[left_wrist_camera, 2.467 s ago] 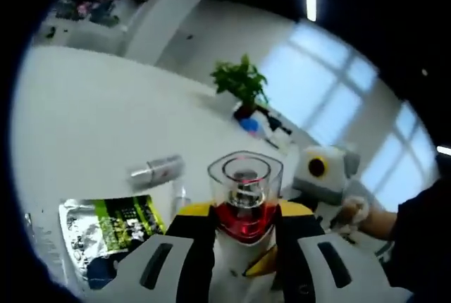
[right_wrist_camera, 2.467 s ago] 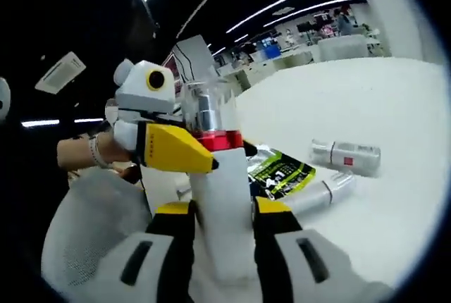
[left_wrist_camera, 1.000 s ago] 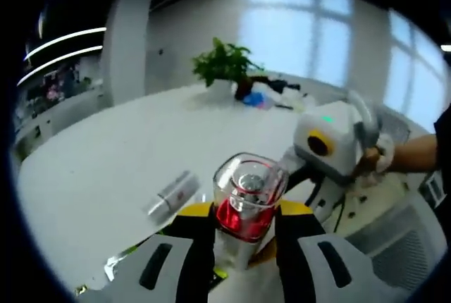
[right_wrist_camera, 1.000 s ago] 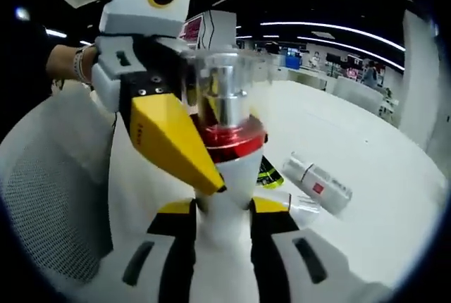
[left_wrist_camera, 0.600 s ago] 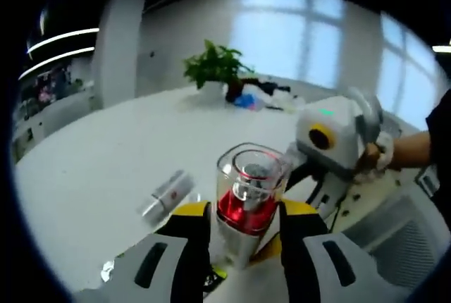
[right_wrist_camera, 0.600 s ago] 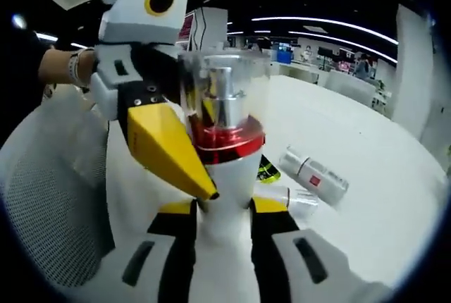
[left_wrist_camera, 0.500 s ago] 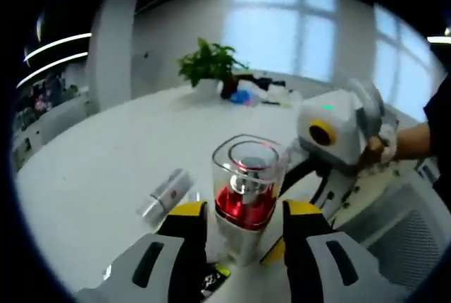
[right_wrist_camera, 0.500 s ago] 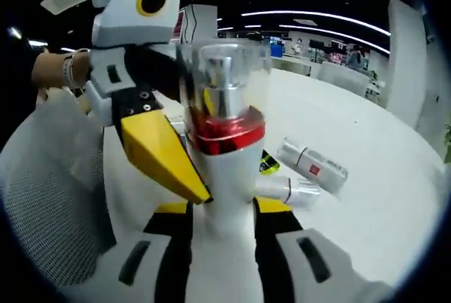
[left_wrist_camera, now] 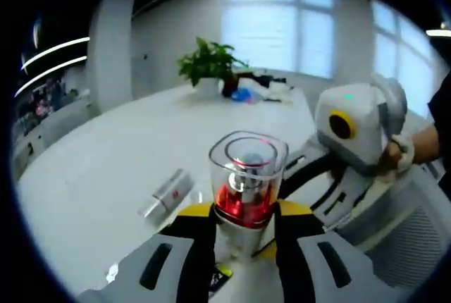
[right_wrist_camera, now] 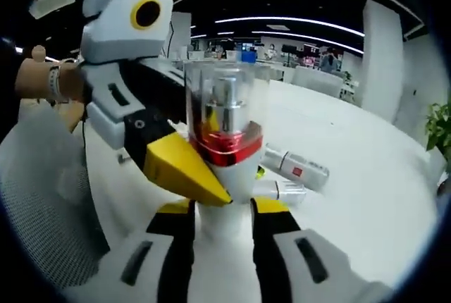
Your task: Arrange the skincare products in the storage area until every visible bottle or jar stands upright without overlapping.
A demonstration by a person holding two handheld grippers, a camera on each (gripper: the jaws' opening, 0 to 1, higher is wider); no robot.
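Both claws pinch one white pump bottle with a red collar and clear cap: the left gripper at the collar, the right gripper round the white body, above the white table. The glossy plastic looks light, stiff and slippery; the body seems the safer hold, since the cap might pop off.

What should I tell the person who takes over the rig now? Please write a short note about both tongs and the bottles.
Left tongs: shut on the pump bottle, at the neck below its red collar.
Right tongs: shut on the same bottle's white body.
The bottle is upright, held by both.
On the white table: a silver bottle and a clear-capped tube lie on their sides, close together.
Done: nothing visibly stood upright yet.
Left: set the pump bottle down upright, then stand the two lying ones.
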